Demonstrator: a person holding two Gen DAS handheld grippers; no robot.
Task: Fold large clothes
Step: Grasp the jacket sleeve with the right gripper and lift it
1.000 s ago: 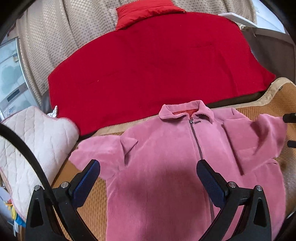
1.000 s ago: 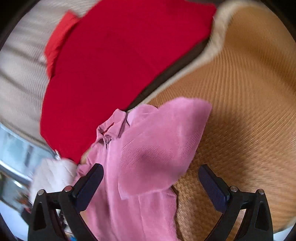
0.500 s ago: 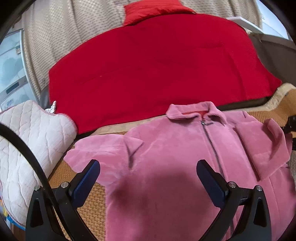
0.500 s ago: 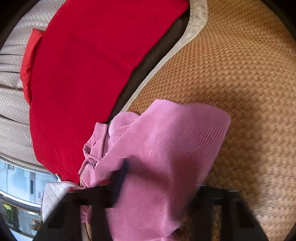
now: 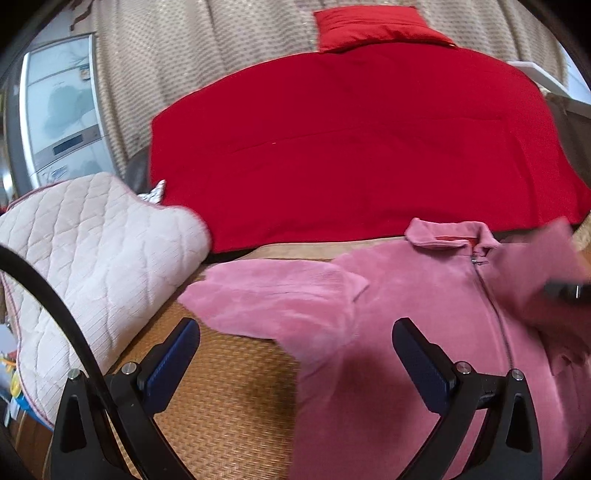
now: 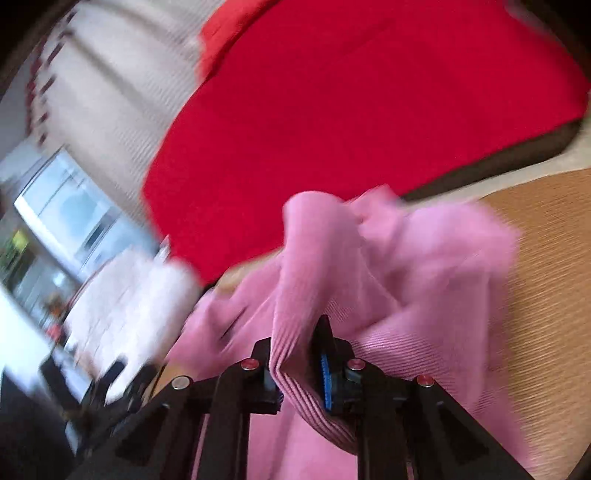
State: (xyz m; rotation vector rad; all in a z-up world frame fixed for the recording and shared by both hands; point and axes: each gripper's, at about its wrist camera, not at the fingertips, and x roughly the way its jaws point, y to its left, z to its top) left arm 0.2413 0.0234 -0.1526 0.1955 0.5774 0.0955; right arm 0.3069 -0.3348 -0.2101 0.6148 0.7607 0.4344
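A pink corduroy jacket (image 5: 424,302) lies zipped, front up, on a woven straw mat (image 5: 229,387). Its left sleeve (image 5: 273,295) lies spread to the side. My left gripper (image 5: 295,354) is open and empty, just above that sleeve and the mat. My right gripper (image 6: 299,365) is shut on the jacket's right sleeve cuff (image 6: 295,332) and holds it lifted, the fabric bunched; this view is blurred by motion. The right gripper also shows as a dark blur at the right edge of the left wrist view (image 5: 565,290).
A large red blanket (image 5: 351,147) covers the bed behind the mat, with a red pillow (image 5: 373,27) at the back. A quilted white cushion (image 5: 81,258) lies to the left. A beige curtain (image 5: 203,62) and a window (image 5: 59,107) stand behind.
My right gripper has closed on the right sleeve and lifted it over the jacket. My left gripper has shifted left, toward the left sleeve, and stays open.
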